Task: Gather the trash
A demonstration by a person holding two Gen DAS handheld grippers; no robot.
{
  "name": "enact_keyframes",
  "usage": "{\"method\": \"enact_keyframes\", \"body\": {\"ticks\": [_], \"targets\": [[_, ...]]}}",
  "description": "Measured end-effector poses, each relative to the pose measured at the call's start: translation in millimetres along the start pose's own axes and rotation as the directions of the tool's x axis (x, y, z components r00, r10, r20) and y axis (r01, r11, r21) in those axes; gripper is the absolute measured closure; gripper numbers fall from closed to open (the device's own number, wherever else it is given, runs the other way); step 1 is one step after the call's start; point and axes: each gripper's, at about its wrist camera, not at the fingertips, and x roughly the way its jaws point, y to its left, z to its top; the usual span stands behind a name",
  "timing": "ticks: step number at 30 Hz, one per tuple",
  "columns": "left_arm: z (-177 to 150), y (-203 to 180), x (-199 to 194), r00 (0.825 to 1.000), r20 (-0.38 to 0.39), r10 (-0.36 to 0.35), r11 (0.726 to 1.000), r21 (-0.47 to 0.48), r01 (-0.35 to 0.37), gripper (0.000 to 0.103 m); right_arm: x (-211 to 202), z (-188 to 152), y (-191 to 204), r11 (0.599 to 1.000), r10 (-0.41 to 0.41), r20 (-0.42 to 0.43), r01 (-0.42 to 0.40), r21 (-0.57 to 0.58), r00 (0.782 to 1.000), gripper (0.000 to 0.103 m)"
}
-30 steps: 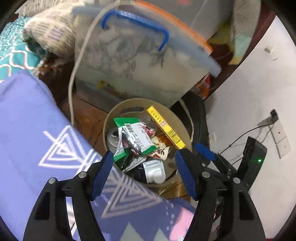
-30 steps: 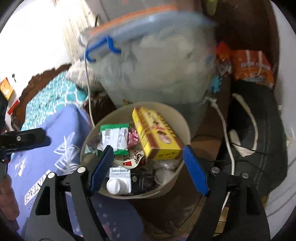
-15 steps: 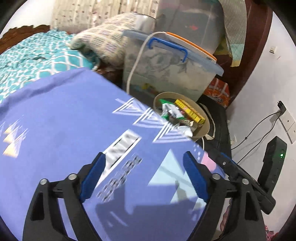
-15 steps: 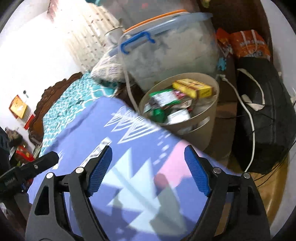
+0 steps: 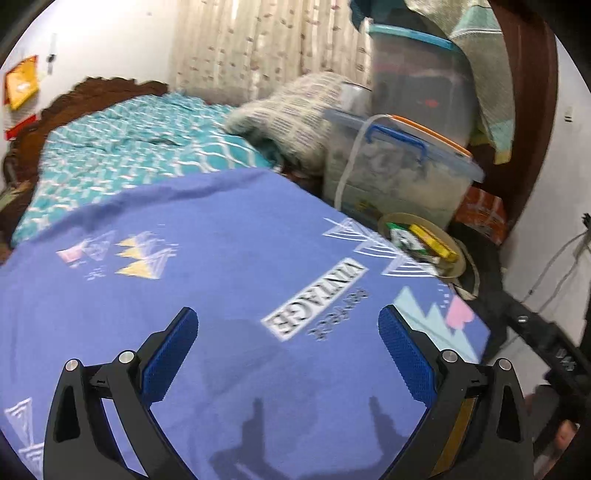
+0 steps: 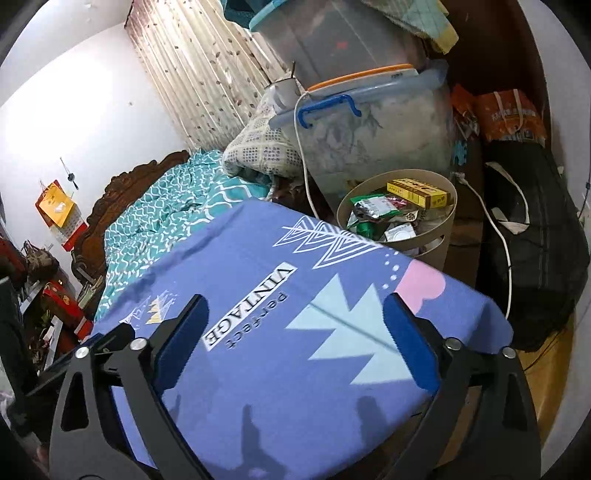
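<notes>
One bed (image 6: 155, 206) in teal patterned bedding is filling the room's left side, its carved wooden headboard (image 6: 122, 184) sitting against a white wall. One purple cloth (image 5: 236, 280) printed with triangles and the word VINTAGE is lying flat in front of both cameras, empty of trash. Two lidded plastic storage boxes are stacking up at twelve o'clock, the lower storage box (image 6: 373, 125) showing a blue handle and an orange-edged lid, the upper one (image 6: 332, 33) sitting on top. One black bag (image 6: 535, 251) is slumping at three o'clock in the right view. One beige trash bin (image 6: 428, 251) is standing just past the cloth's far right corner, at about one o'clock, holding a yellow box (image 6: 421, 190), green wrappers (image 6: 369, 206) and other packets. The left gripper (image 5: 288, 354) and the right gripper (image 6: 295, 347) are hanging over the cloth, jaws having just been opening, spread wide, nothing between them.
</notes>
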Motion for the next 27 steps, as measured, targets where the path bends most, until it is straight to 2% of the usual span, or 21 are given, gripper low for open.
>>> {"method": "enact_keyframes", "body": {"ticks": [5, 10, 18, 27], "targets": [[-11, 19, -16, 0.994, 0.009, 0.106, 0.994, -0.019, -0.105, 0.009, -7, -18, 19, 1.000, -0.012, 0.010, 0.012, -0.012, 1.000, 0.003], [-18, 22, -30, 0.979, 0.043, 0.198, 0.980, 0.016, -0.199, 0.009, -1, -29, 29, 1.000, -0.010, -0.019, 0.009, -0.028, 1.000, 0.003], [-23, 22, -40, 0.976, 0.067, 0.207, 0.977, 0.034, -0.210, 0.009, -8, -28, 33, 1.000, -0.011, 0.000, 0.011, -0.019, 1.000, 0.003], [-25, 24, -38, 0.980, 0.049, 0.195, 0.980, 0.031, -0.197, 0.009, -8, -30, 33, 1.000, -0.013, -0.007, 0.013, -0.015, 1.000, 0.003]]}}
